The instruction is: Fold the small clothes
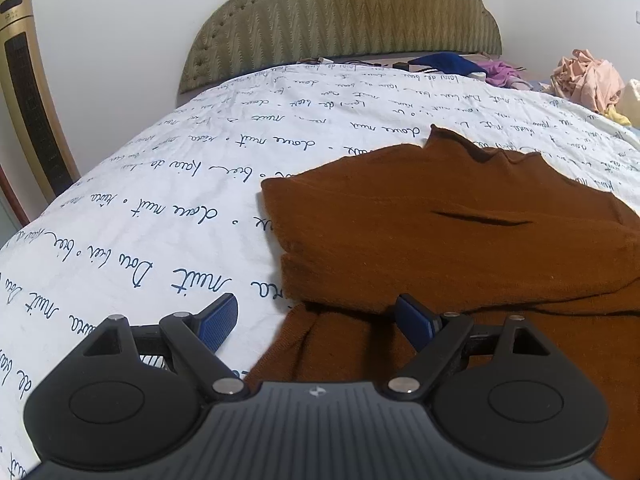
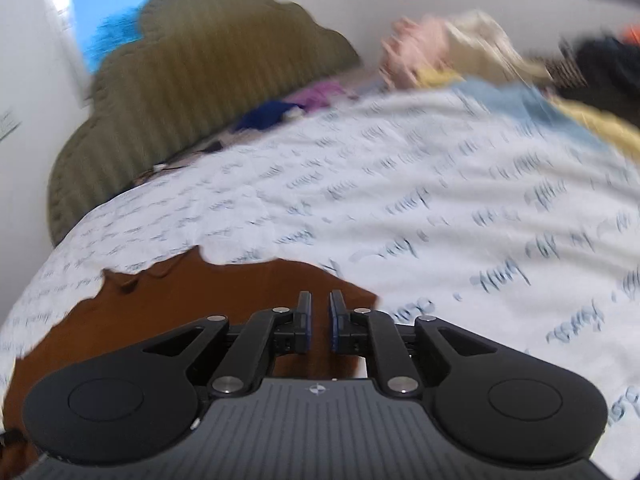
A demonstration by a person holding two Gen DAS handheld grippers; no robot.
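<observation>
A rust-brown knit top (image 1: 460,240) lies partly folded on the white bedsheet (image 1: 160,200) with blue handwriting print. My left gripper (image 1: 316,312) is open wide just above the garment's near left edge, its right finger (image 1: 416,320) over the brown cloth, its left finger (image 1: 220,320) over the sheet. In the blurred right wrist view the same brown top (image 2: 160,308) lies under and left of my right gripper (image 2: 320,312). Its jaws are nearly closed with a narrow gap and nothing between them.
A padded olive headboard (image 1: 348,20) stands at the far end of the bed. A heap of pink and yellow clothes (image 1: 588,80) and blue and purple items (image 1: 444,62) lie near it. A gold tower appliance (image 1: 28,100) stands at the left.
</observation>
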